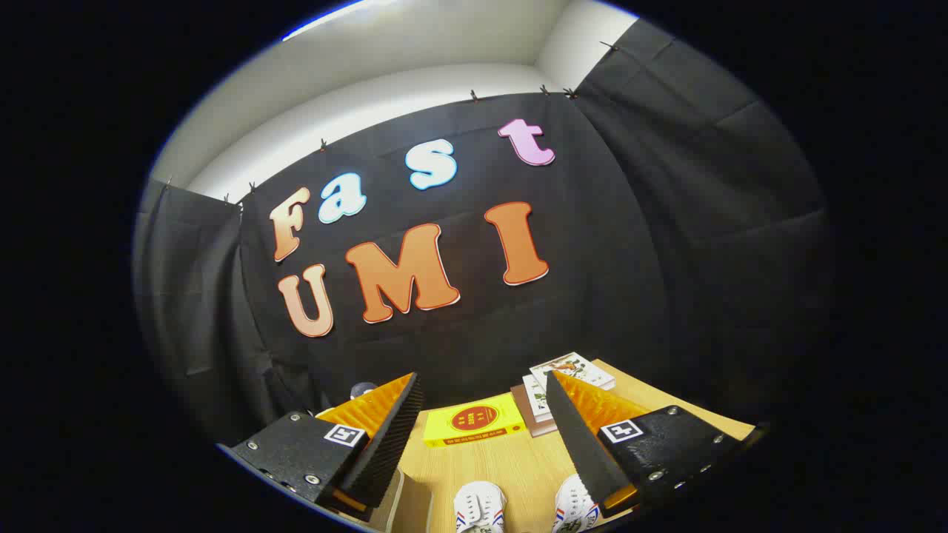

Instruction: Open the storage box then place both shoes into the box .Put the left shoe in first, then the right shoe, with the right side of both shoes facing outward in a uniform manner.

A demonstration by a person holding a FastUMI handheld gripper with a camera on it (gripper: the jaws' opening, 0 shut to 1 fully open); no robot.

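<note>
My gripper (481, 411) is held up high above the wooden table (511, 463), its two fingers (389, 437) spread apart and nothing between them. Two white shoes with red and blue stripes lie on the table below: one shoe (479, 507) shows between the fingers, the other shoe (574, 509) is partly hidden behind the right finger. Only their toe ends show. A pale box edge (411, 503) peeks out beside the left finger; whether it is the storage box I cannot tell.
A yellow book (474, 420) lies flat at the back of the table, beyond the fingers. A stack of books (563, 377) sits to its right by the black cloth wall. A small grey round thing (363, 389) stands behind the left finger.
</note>
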